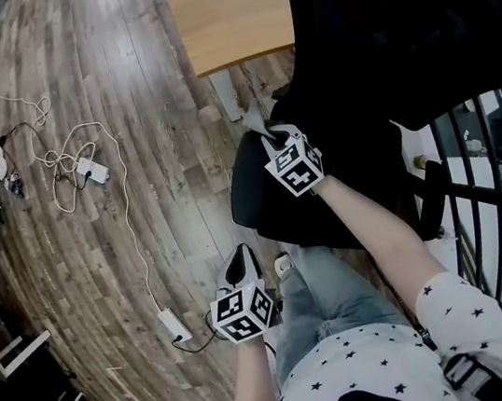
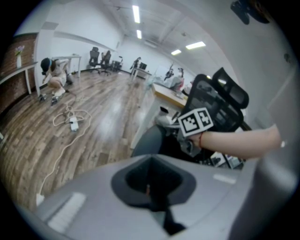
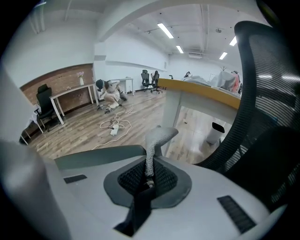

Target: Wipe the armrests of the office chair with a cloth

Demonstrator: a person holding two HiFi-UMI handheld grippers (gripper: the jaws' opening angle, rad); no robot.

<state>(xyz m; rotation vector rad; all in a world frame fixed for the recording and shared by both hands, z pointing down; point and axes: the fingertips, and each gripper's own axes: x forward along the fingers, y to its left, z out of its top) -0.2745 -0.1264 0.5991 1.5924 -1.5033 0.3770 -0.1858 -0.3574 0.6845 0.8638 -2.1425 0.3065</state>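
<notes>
The right tool (image 3: 149,180) is clamped on a grey cloth (image 3: 157,138), whose free end stands up past the jaws and bends over. In the head view this tool (image 1: 269,132) hangs over the far left part of the black chair (image 1: 371,62) seat, the backrest rising to its right. I cannot tell if the cloth touches an armrest. The left tool (image 2: 152,192) has its jaws together with nothing between them; it sits nearer (image 1: 243,271), left of the seat, above the wood floor (image 1: 116,65). A wooden surface (image 1: 219,25) stands beyond the chair.
</notes>
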